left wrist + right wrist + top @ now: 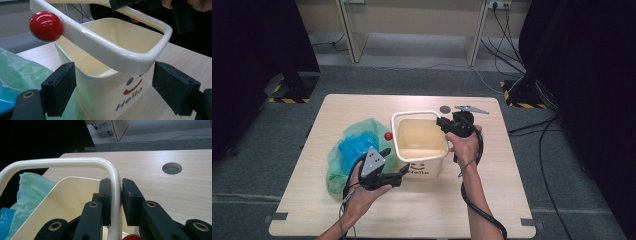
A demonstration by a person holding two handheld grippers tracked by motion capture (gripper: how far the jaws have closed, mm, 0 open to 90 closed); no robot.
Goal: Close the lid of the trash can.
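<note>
Cream plastic bucket (419,145) with smooth hoop handle (113,185) and red knob ends, mid-surface, just right of a green plastic bag (349,150): light, rigid, empty, probably slippery. Right hand-held gripper (116,195) clamped on the handle, the sensible hold; left hand-held gripper (113,87) wide open, straddling the near corner, gripping nothing.
</note>
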